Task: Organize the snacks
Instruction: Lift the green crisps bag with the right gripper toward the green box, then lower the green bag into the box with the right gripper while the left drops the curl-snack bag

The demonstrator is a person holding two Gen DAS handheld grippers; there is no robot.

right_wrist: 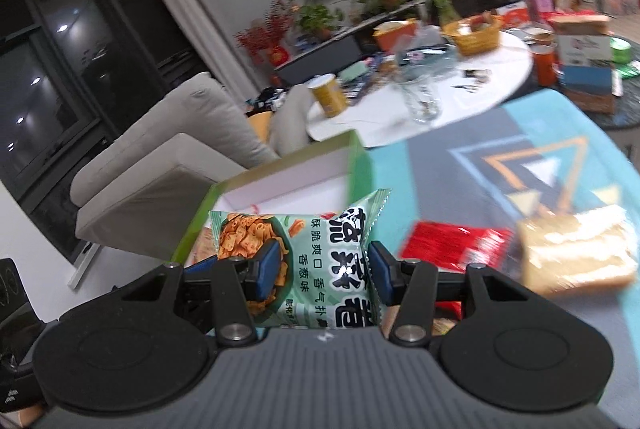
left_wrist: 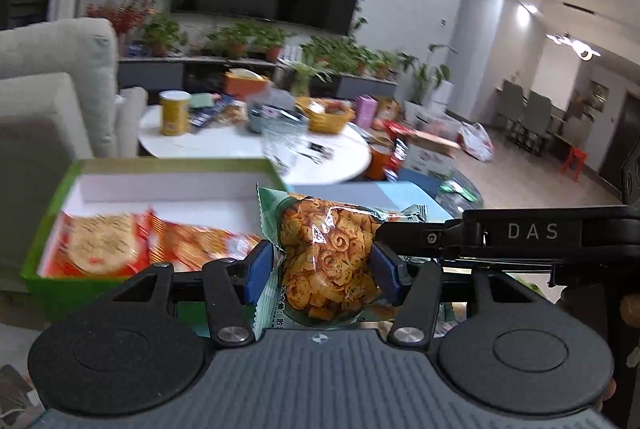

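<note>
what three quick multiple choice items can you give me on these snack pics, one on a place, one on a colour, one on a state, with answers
1. Where do the red cracker packs lie?
A. inside the green box
B. on the round white table
C. on the sofa

2. What colour is the outside of the box?
A. blue
B. green
C. orange

3. What is the left tool doing?
A. open over the box
B. shut on a green snack bag
C. shut on a glass

Answers:
1 A, the packs sit within the box's white inner walls.
2 B, its outer wall and rim are bright green.
3 B, both blue pads press the sides of the green snack bag. The right tool grips a second snack bag likewise.
</note>
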